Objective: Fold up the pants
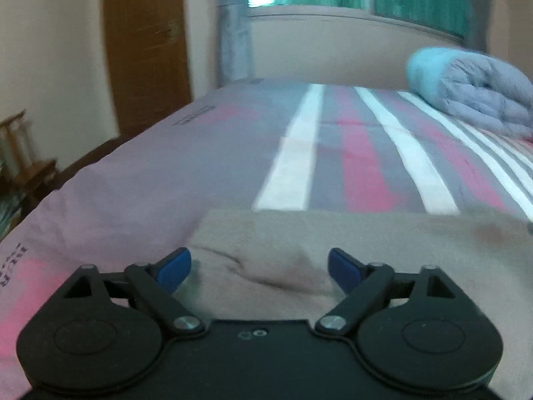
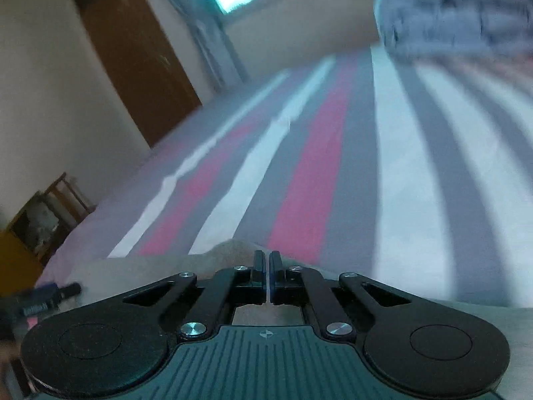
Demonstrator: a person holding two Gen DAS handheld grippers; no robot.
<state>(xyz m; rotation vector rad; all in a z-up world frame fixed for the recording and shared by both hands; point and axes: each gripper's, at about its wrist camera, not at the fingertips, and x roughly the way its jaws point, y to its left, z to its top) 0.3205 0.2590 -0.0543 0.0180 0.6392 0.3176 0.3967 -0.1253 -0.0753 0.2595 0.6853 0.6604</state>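
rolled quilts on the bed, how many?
1. A rolled quilt lies at the far right of the striped bed, near the wall under the window; it also shows blurred in the right wrist view. More could sit outside the frames.

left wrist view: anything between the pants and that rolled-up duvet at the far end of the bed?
Only bare striped bedsheet lies between the tan pants and the rolled duvet. The left wrist view shows that.

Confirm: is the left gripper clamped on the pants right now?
No, the left gripper stands wide open, with the beige pants lying loose between its blue pads.
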